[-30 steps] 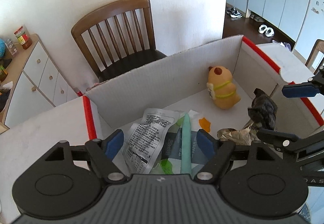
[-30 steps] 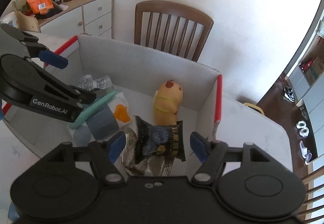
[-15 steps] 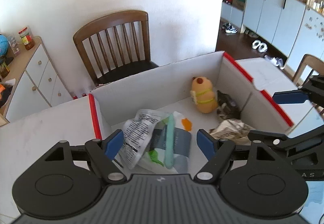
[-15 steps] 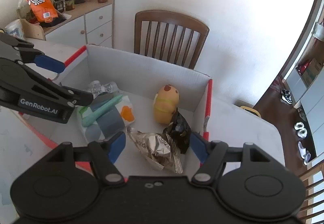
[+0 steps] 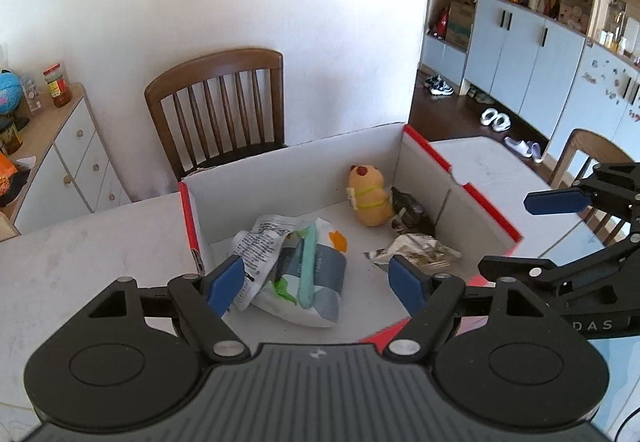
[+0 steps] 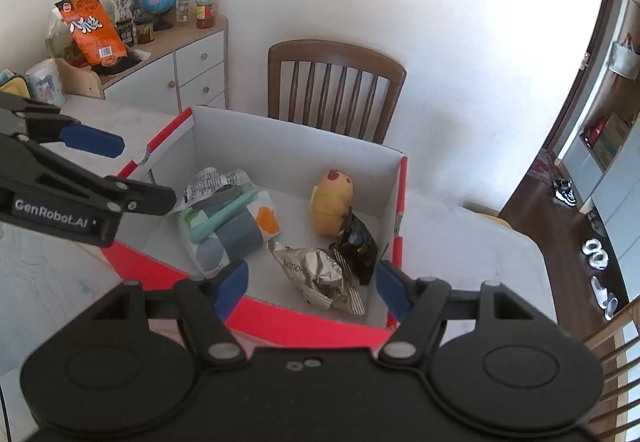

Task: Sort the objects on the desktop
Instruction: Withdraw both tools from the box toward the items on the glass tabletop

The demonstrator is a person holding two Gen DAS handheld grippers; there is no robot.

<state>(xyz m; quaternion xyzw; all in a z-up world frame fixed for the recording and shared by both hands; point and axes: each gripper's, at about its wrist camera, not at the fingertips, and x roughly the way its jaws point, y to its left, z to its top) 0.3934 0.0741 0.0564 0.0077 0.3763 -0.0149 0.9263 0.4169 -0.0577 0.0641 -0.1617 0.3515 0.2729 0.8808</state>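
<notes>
A white cardboard box [image 5: 288, 178] with red rims stands on the table. In it are an orange plush toy [image 5: 368, 198], a black snack bag [image 5: 410, 212] leaning on the toy, a crumpled silver bag [image 5: 416, 254], and a tissue pack [image 5: 316, 274] with a green stick and a white packet [image 5: 260, 242] on it. My left gripper [image 5: 316, 282] hovers open and empty over the box's near left side. My right gripper [image 6: 311, 288] hovers open and empty over the near rim, above the silver bag [image 6: 320, 274] and the black bag [image 6: 356, 246]. Each gripper also shows in the other's view: right gripper [image 5: 528, 232], left gripper [image 6: 128, 170].
A brown wooden chair [image 5: 224, 110] stands behind the box against the white wall. A sideboard [image 6: 192, 62] at the left carries a globe, a jar and an orange snack bag [image 6: 90, 28]. White tabletop [image 5: 80, 242] lies on both sides of the box. Another chair back [image 5: 592, 158] is at the right.
Both grippers have pulled back and risen, so the box looks smaller and farther. The black snack bag, seen upright between the right fingers a second ago, now rests against the plush toy.
</notes>
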